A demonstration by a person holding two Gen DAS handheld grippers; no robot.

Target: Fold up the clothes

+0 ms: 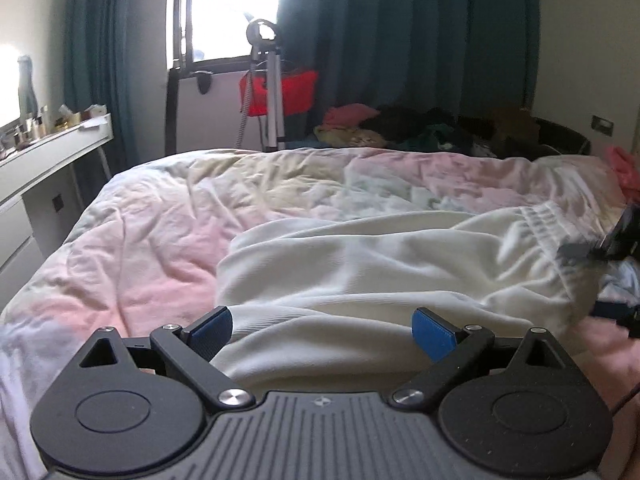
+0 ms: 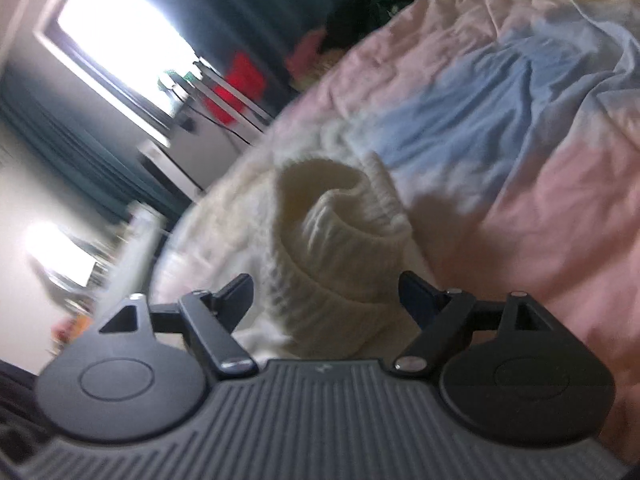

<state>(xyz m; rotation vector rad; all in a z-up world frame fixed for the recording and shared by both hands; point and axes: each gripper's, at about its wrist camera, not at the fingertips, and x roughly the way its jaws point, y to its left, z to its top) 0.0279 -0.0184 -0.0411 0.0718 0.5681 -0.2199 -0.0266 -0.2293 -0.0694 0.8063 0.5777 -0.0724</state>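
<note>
A cream-white garment (image 1: pixel 380 264) lies spread on the pastel duvet (image 1: pixel 160 240), with a ribbed hem at its right end. My left gripper (image 1: pixel 322 334) is open, its blue pads either side of the garment's near edge, not closed on it. My right gripper (image 2: pixel 326 296) is open, tilted, with the garment's ribbed waistband (image 2: pixel 340 240) bunched between its jaws; this view is blurred. The right gripper also shows in the left wrist view (image 1: pixel 596 252) at the garment's right end, blurred.
A pile of mixed clothes (image 1: pixel 420 128) lies at the bed's far end. A tripod (image 1: pixel 272 92) and a red bag (image 1: pixel 288 92) stand by the window. A white desk (image 1: pixel 48 148) with bottles is on the left. Pink cloth (image 1: pixel 624 168) lies at far right.
</note>
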